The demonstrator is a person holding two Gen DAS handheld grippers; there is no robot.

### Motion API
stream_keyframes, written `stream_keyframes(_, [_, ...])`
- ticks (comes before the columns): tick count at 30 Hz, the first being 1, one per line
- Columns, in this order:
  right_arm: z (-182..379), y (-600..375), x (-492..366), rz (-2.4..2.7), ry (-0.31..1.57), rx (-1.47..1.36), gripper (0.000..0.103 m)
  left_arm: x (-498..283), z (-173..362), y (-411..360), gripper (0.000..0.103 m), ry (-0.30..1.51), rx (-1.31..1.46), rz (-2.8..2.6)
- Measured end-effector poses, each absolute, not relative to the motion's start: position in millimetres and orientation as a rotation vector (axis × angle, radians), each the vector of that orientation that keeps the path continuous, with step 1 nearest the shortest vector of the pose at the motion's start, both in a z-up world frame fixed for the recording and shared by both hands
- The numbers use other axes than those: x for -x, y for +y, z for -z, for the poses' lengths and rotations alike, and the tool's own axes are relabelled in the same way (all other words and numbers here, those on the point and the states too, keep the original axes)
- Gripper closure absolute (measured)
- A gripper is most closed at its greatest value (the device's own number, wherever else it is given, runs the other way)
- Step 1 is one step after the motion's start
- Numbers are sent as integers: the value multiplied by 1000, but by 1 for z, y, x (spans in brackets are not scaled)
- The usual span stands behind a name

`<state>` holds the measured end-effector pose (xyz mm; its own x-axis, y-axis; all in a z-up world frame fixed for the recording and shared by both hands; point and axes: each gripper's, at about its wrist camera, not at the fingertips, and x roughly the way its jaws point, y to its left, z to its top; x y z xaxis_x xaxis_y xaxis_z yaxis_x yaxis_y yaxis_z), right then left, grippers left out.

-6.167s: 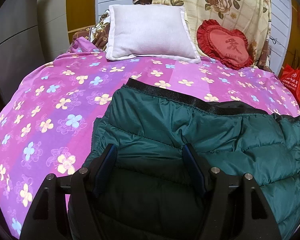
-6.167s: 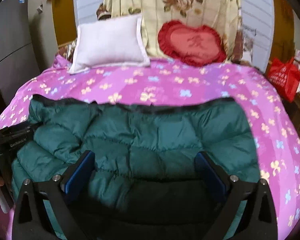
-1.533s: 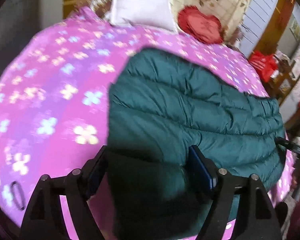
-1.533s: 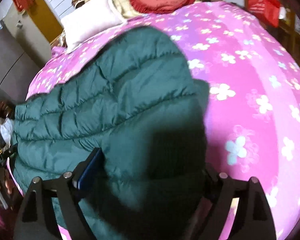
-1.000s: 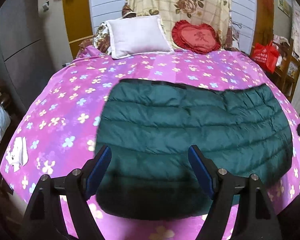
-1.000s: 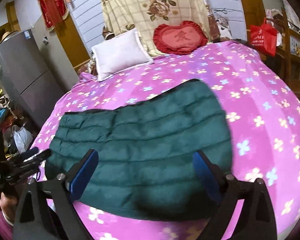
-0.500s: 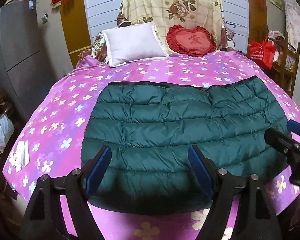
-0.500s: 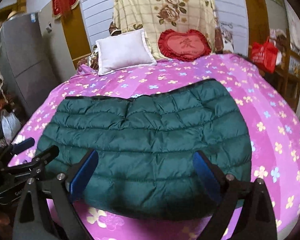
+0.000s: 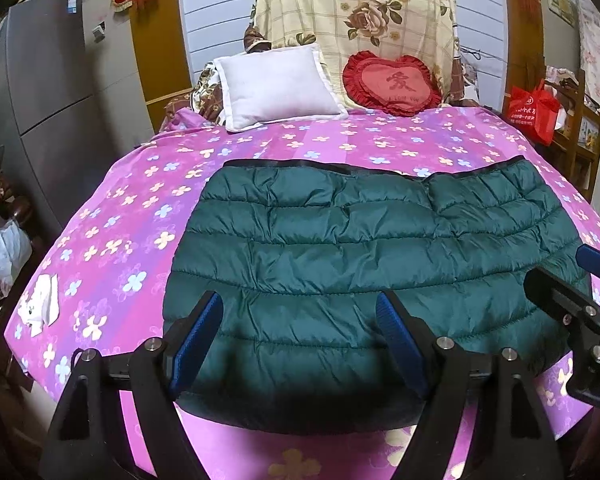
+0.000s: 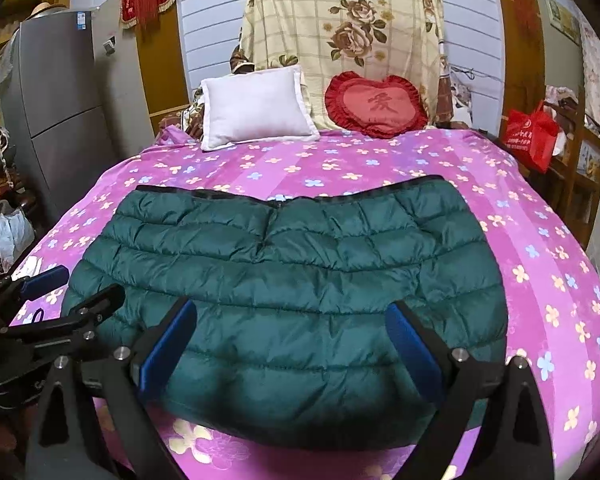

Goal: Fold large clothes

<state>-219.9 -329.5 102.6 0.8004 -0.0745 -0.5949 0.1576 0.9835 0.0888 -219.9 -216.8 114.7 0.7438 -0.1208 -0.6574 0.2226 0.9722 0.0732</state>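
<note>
A dark green quilted puffer jacket [image 9: 364, 256] lies folded flat across the near half of the bed, black trim along its far edge. It also shows in the right wrist view [image 10: 292, 280]. My left gripper [image 9: 300, 320] is open and empty, held above the jacket's near left part. My right gripper [image 10: 292, 328] is open and empty, above the jacket's near edge. The right gripper shows at the right edge of the left wrist view [image 9: 580, 300]; the left gripper shows at the left edge of the right wrist view [image 10: 52, 304].
The bed has a pink flowered sheet [image 9: 140, 208]. A white pillow [image 9: 276, 84] and a red heart cushion [image 9: 392, 84] lie at its head. A white paper scrap [image 9: 42, 304] lies at the bed's left edge. A grey fridge [image 9: 52, 92] stands left, a red bag [image 9: 534, 110] right.
Both grippers let go of the jacket and drew back from the bed. The jacket now lies flat and folded; half a second ago it lay the same way.
</note>
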Motion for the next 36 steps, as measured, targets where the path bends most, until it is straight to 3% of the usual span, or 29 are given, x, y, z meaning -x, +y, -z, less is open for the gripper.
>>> stream_keyframes(36, [-92,-343,214,110,658,-194,6,217,-111,-222,37,719,-133,203])
